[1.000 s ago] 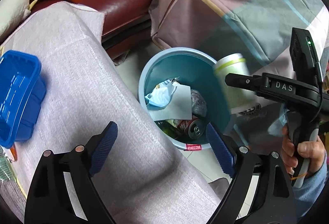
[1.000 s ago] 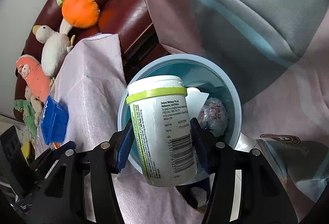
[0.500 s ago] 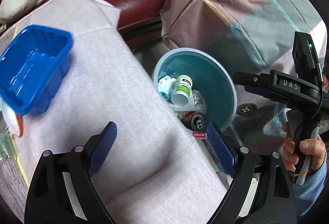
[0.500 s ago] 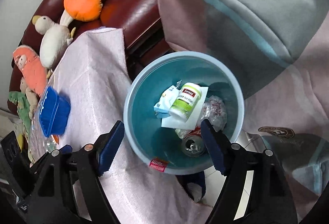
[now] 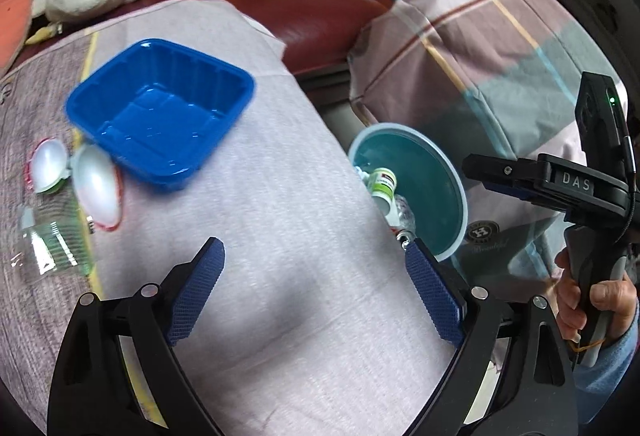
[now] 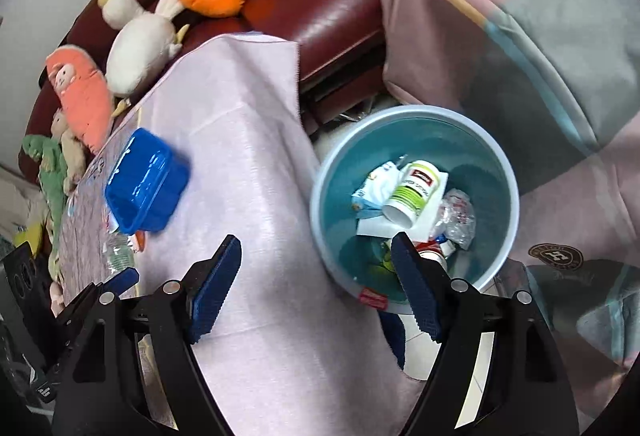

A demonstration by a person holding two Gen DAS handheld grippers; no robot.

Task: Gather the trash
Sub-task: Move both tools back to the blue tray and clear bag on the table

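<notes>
The blue tray [image 5: 160, 108] sits on the counter [image 5: 280, 236] up and left of the left tongs [image 5: 316, 296] — the nearer pair — both tongs gaping, empty; the right tongs [image 6: 316, 284] have just opened, bottle [image 6: 414, 192] in the bin [image 6: 506, 172].

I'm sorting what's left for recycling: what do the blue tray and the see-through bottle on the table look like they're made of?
Blue tray: apparently thin moulded plastic, glossy, with ribbed walls and bright highlights on its floor. See-through bottle: probably thin clear plastic, ridged and greenish, lying on its side, with the cloth showing through it; the blur leaves its exact type open.
</notes>
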